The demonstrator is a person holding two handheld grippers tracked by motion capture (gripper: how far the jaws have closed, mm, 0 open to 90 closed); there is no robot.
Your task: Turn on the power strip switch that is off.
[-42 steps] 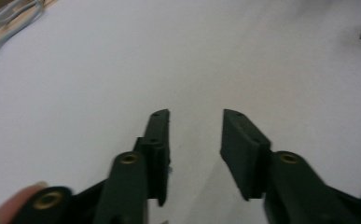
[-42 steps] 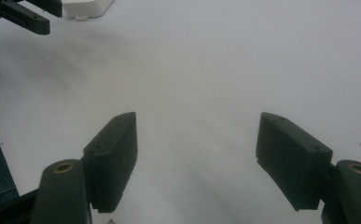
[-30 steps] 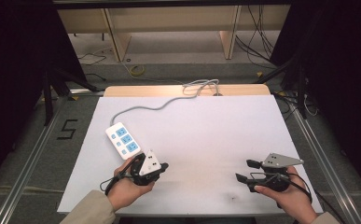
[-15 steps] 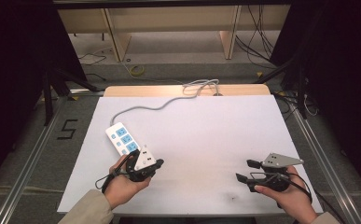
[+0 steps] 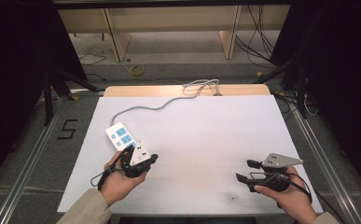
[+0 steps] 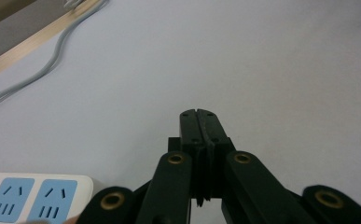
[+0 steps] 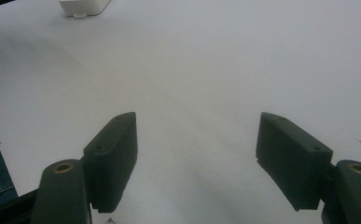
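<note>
The white power strip (image 5: 125,140) lies on the table (image 5: 206,135), its long axis slanting from near-right to far-left, its grey cord (image 5: 169,100) running off toward the far edge. The left tongs (image 5: 153,158), clenched and empty, sit against the strip's near end. Well right of the strip, the right tongs (image 5: 245,170) gape, released.

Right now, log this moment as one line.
left gripper: shut, empty | right gripper: open, empty | power strip: beside left gripper
</note>
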